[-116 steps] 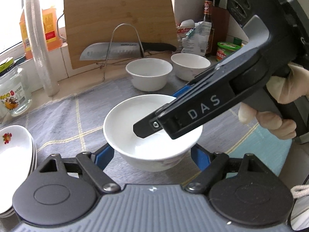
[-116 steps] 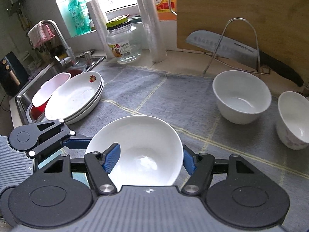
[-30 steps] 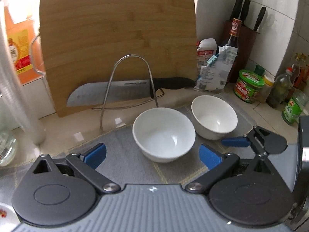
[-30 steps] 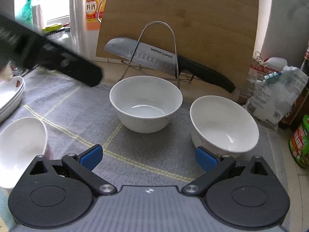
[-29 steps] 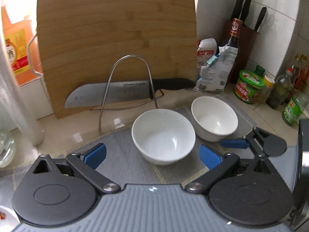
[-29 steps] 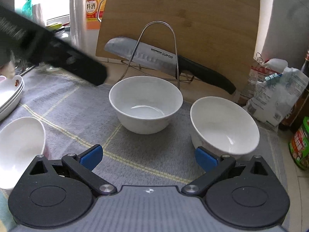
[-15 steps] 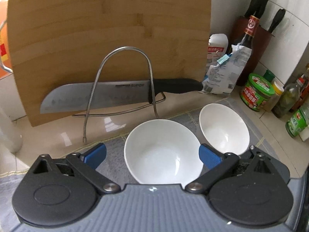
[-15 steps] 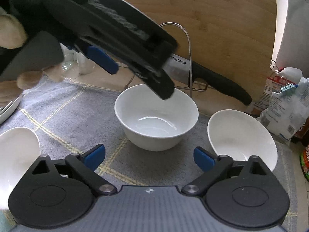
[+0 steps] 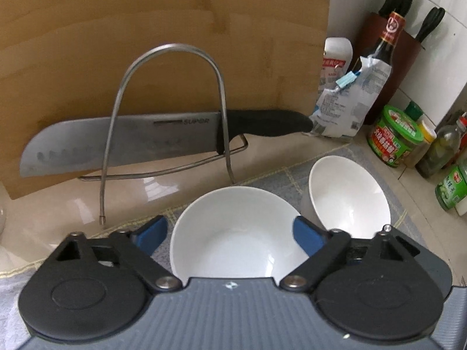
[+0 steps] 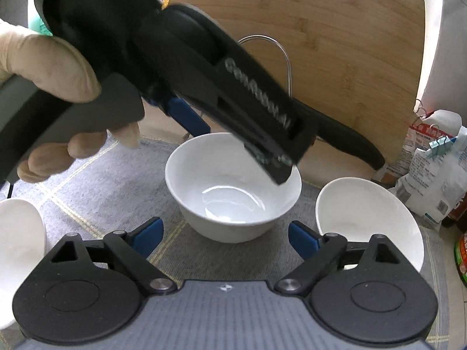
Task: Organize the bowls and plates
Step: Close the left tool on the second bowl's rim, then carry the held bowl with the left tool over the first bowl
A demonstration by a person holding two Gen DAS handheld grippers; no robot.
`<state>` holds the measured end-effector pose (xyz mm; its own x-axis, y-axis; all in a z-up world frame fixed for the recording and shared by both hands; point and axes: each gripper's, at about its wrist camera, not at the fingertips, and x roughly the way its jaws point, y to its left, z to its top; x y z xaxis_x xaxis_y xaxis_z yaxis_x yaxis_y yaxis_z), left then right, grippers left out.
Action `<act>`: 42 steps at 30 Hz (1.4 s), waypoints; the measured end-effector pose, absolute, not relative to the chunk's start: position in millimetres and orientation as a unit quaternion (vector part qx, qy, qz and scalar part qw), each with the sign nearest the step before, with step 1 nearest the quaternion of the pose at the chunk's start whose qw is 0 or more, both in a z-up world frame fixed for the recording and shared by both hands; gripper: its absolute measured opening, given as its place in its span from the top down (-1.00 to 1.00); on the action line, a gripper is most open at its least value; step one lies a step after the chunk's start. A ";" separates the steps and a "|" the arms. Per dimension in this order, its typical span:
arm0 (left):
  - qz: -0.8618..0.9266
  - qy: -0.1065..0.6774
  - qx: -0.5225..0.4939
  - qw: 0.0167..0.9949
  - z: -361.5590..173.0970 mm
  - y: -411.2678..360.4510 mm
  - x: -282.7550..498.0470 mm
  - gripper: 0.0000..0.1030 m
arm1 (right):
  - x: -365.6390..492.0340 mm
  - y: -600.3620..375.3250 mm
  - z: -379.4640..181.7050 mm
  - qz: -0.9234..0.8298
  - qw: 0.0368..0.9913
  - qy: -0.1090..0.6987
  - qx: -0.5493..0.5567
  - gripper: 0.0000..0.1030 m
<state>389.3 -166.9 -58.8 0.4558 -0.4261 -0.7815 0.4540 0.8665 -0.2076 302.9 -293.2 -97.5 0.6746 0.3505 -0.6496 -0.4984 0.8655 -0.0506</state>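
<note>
We see, propped at the back of the table (image 9: 58, 221), a bamboo cutting board (image 9: 163, 43) with a wire rack (image 9: 163, 93) and a knife (image 9: 122, 143) leaning before it; a grey checked mat (image 10: 96, 180) covers the working area. Three white bowls stand separately on this mat: the middle bowl (image 10: 233, 189), the right bowl (image 10: 367, 218) just beside it, and a left bowl (image 10: 17, 245) at the frame edge, well apart. From this we judge the gathering of bowls as barely begun, since none is nested in another, and no plates show in either view, so their state cannot be told. The left tool (image 9: 230, 233) straddles the middle bowl, its blue fingers (image 9: 306, 236) lying at either side of the rim; its jaws have just been closing around the bowl, yet we cannot tell whether the pads press on the wall already. In the right wrist view that same tool, held by a gloved hand (image 10: 52, 93), reaches down over the bowl's far rim. The right tool (image 10: 224, 239) hangs spread and empty in front of the middle bowl, its jaws having just been narrowing a little with nothing between them. What remains, in our judgement, is lifting this bowl and stacking all three.
</note>
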 end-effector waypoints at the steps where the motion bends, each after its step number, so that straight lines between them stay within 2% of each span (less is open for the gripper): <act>1: -0.259 0.455 0.015 0.852 -60.2 -168.0 390.0 -0.70 | 305.1 -291.9 -98.6 0.235 0.907 0.329 -0.113 -0.83; 6: -0.262 0.457 0.014 0.850 -63.0 -169.6 390.6 -0.70 | 308.7 -290.7 -97.5 0.236 0.909 0.325 -0.115 -0.75; 42: -0.277 0.440 -0.005 0.854 -49.8 -161.9 372.2 -0.68 | 308.9 -301.5 -75.0 0.242 0.910 0.323 -0.098 -0.72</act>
<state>372.2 -161.9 -49.8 0.4587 -0.4778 -0.7492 0.4686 0.8464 -0.2530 308.9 -301.5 -75.0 0.6741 0.3775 -0.6349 -0.5040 0.8634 -0.0218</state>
